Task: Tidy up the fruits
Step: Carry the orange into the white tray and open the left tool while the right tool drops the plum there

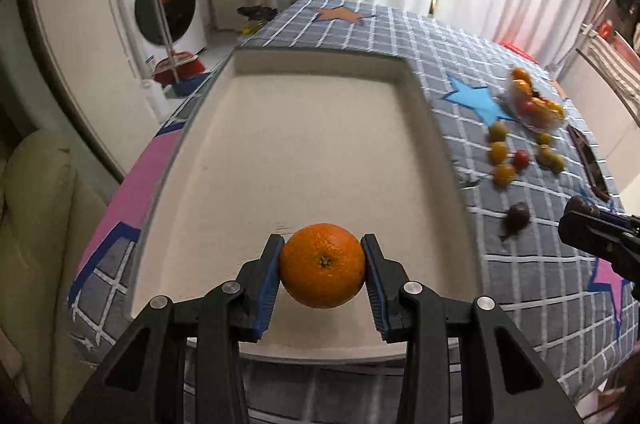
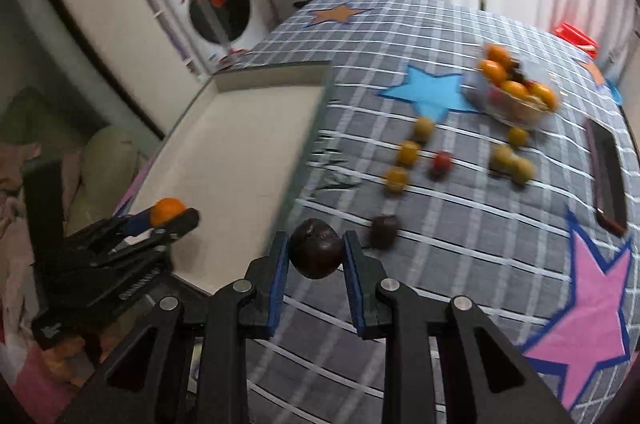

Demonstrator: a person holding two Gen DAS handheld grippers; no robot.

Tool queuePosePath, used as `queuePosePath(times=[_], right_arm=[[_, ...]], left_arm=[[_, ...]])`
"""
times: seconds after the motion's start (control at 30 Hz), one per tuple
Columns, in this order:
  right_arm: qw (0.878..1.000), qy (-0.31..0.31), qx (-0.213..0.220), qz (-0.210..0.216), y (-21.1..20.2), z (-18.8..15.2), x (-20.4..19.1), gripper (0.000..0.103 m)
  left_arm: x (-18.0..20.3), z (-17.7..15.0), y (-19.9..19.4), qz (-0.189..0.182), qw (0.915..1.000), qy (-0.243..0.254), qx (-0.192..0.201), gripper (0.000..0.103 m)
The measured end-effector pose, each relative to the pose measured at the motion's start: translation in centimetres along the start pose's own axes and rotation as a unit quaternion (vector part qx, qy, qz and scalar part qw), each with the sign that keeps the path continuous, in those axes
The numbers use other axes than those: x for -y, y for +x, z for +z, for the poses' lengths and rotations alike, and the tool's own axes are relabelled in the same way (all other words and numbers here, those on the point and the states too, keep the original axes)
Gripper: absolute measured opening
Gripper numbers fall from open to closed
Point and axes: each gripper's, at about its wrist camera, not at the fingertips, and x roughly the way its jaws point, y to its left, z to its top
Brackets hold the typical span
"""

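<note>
My left gripper (image 1: 322, 266) is shut on an orange (image 1: 322, 265) and holds it over the near end of a shallow white tray (image 1: 304, 72). My right gripper (image 2: 316, 256) is shut on a dark purple fruit (image 2: 317, 253) above the checked cloth, just right of the tray (image 2: 240, 80). The left gripper with the orange (image 2: 167, 210) also shows in the right wrist view. A second dark fruit (image 2: 384, 231) lies on the cloth close ahead. Several small yellow, green and red fruits (image 2: 408, 152) lie loose beyond it. A clear bowl (image 2: 516, 92) holds more fruits.
A grey checked cloth with coloured stars (image 2: 432, 92) covers the table. A dark flat phone-like object (image 2: 608, 176) lies at the right. A red item (image 2: 576, 34) sits at the far right edge. Washing machines (image 1: 160, 0) and curtains stand behind the table.
</note>
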Motion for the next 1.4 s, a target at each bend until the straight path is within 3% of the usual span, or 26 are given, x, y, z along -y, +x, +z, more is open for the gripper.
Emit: queuePosePath(times=[0.23, 0.5, 0.6, 0.67, 0.7, 0.73, 1.0, 1.23, 1.27, 1.3, 1.33, 1.4], right_arm=[[0.999, -0.026, -0.022, 0.013, 3.8, 1.0, -4.2, 0.029], [0.998, -0.040, -0.049, 0.010, 6.2, 1.2, -5.7, 0.031], [0.998, -0.035, -0.055, 0.016, 6.4, 1.2, -5.7, 0.062], [0.998, -0.032, -0.048, 0.029, 6.1, 1.2, -5.8, 0.071], [0.998, -0.035, -0.045, 0.020, 5.9, 1.2, -6.0, 0.077], [0.998, -0.040, -0.039, 0.010, 5.6, 1.2, -6.2, 0.080], [1.000, -0.017, -0.014, -0.001, 2.8, 0.8, -4.3, 0.083], [1.000, 0.012, -0.005, -0.024, 1.4, -0.1, -0.9, 0.103], [0.999, 0.020, -0.003, -0.027, 1.2, -0.4, -0.3, 0.103], [0.999, 0.027, -0.002, -0.030, 1.0, -0.7, 0.3, 0.103], [0.999, 0.034, -0.003, -0.033, 0.9, -1.0, 0.9, 0.103], [0.998, 0.046, -0.008, -0.042, 0.8, -1.6, 2.1, 0.103]], left_arm=[[-2.8, -0.1, 1.9, 0.007, 0.9996, -0.019, -0.017, 0.041], [-3.9, -0.1, 2.6, 0.013, 0.9997, -0.014, -0.016, 0.041], [-4.1, 0.1, 2.8, 0.017, 0.9997, -0.012, -0.013, 0.041], [-4.2, 0.1, 2.9, 0.025, 0.9996, -0.001, -0.011, 0.051], [-4.3, 0.2, 2.9, 0.031, 0.9995, 0.001, -0.010, 0.066], [-4.6, 0.2, 3.1, 0.032, 0.9994, 0.001, -0.011, 0.071], [-5.8, 0.9, 3.7, 0.026, 0.9994, 0.021, 0.000, 0.072], [-6.6, 1.1, 3.2, 0.036, 0.9993, 0.010, -0.004, 0.072], [-6.2, 0.9, 2.9, 0.039, 0.9992, 0.011, -0.001, 0.076], [-5.9, 0.8, 2.6, 0.040, 0.9991, 0.012, 0.002, 0.092], [-5.5, 0.6, 2.0, 0.037, 0.9992, 0.011, 0.012, 0.098], [-4.4, 0.5, 0.4, 0.021, 0.9990, 0.015, 0.036, 0.098]])
